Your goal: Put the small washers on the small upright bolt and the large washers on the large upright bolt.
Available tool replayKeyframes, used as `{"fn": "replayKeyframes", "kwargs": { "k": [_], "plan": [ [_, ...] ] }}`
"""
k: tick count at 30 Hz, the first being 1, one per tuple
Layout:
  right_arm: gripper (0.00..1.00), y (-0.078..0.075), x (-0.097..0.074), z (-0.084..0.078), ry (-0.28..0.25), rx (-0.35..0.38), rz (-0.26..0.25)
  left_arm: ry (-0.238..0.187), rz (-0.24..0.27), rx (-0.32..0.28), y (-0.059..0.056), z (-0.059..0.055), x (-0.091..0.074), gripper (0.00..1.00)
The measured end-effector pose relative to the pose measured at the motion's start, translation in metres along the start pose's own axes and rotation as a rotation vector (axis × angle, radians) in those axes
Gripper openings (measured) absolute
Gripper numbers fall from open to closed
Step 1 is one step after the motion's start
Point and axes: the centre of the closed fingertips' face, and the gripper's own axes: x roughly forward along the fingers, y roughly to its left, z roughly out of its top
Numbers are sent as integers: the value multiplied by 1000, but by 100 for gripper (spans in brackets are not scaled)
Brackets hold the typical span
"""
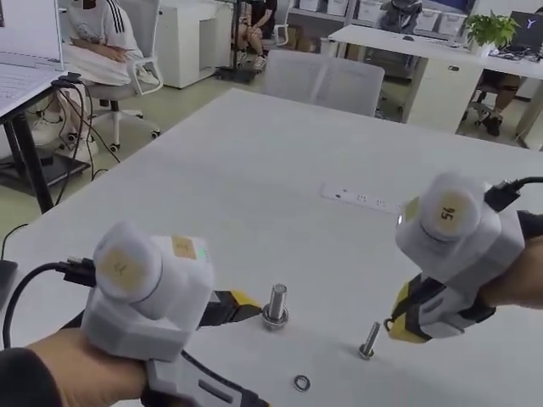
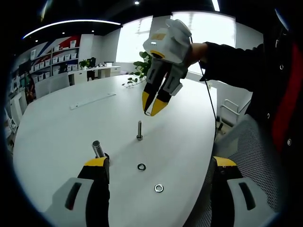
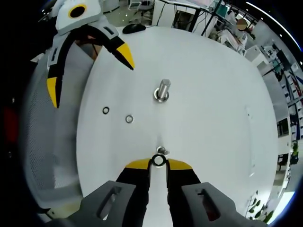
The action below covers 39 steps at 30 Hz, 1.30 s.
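Note:
My right gripper (image 3: 159,163) is shut on a small washer (image 3: 159,160), held edge-up just above the small upright bolt (image 3: 162,150). From the head view, the right gripper (image 1: 397,320) hangs close to the small bolt (image 1: 369,339). The large upright bolt (image 1: 275,307) stands to its left with a ring round its base. My left gripper (image 2: 160,163) is wide open with nothing between its jaws, its left fingertip (image 2: 97,161) beside the large bolt (image 2: 98,149). Two loose washers (image 2: 141,166) (image 2: 159,188) lie flat on the table nearer me.
The white table (image 1: 254,186) is bare beyond the bolts except for a flat power strip (image 1: 361,200). Office chairs (image 1: 327,82), desks and seated people are past its far edge. The table's near edge runs just below the loose washers.

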Motion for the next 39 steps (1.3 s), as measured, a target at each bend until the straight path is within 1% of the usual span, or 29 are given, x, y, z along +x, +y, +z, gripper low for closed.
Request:
{"fn": "replayKeyframes", "kwargs": {
  "k": [9, 12, 23, 34, 39],
  "plan": [
    [13, -13, 7, 2, 10, -14, -1, 4, 4, -3, 2, -1, 1, 88],
    [13, -15, 10, 4, 10, -18, 5, 5, 6, -5, 3, -1, 1, 88],
    [13, -15, 24, -1, 39, -37, 34, 8, 13, -11, 5, -1, 1, 88],
    [13, -12, 30, -3, 48, -43, 52, 12, 12, -13, 5, -2, 3, 88],
    [13, -13, 32, -5, 52, -41, 53, 14, 11, -13, 4, -3, 3, 88]
  ]
}}
